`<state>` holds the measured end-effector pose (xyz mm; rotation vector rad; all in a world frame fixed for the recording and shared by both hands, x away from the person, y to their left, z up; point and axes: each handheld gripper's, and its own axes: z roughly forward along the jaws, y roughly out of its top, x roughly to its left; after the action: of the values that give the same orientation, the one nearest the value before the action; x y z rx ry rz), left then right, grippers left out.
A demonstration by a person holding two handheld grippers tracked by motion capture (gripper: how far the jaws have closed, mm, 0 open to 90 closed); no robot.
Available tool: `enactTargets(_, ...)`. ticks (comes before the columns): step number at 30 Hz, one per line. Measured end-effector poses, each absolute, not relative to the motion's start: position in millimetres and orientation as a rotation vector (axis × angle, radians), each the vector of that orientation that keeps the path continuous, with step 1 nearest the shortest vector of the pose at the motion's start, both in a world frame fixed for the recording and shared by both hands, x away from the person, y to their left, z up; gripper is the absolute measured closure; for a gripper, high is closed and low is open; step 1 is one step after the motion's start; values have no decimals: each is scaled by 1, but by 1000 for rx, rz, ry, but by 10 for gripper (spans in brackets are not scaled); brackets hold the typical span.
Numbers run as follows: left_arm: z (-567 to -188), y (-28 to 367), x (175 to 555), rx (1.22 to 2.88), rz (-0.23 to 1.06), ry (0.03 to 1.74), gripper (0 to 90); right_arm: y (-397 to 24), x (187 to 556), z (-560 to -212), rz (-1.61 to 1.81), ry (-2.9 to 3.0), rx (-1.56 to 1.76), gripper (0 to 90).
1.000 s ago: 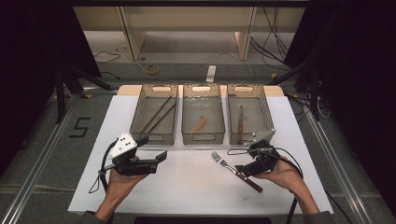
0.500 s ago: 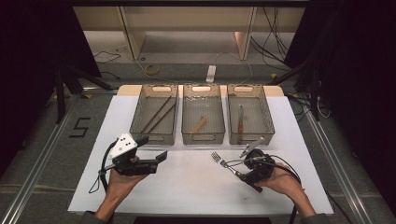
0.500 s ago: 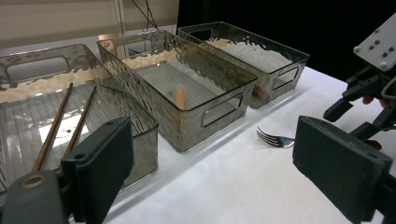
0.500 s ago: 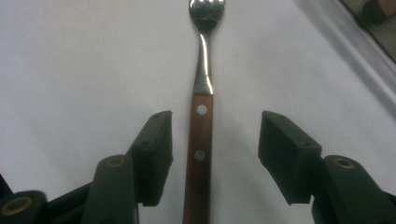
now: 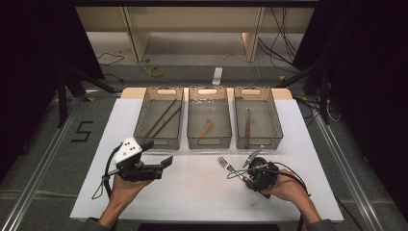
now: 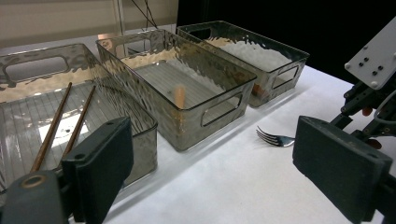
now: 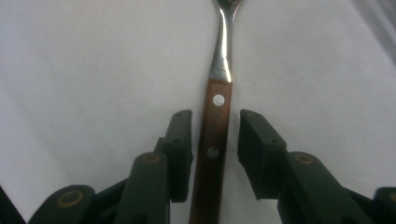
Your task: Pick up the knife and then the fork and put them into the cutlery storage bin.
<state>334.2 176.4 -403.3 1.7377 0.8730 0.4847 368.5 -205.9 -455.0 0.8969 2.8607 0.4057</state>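
Right gripper (image 7: 212,135) over the fork (image 7: 218,98): wooden handle lies lengthwise between the jaws. The jaws have just been closing, small gaps remaining either side

High overhead view, two low close views, sharing the fork (image 5: 224,163)
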Motion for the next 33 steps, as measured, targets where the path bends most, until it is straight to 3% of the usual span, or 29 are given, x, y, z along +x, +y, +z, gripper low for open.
enactTargets(17, -403, 176, 334, 1739, 488, 871, 121, -206, 373, -457, 386, 2891, 915, 759)
enactTargets(33, -404, 176, 334, 1742, 488, 872, 121, -205, 371, -454, 392, 2876, 904, 772)
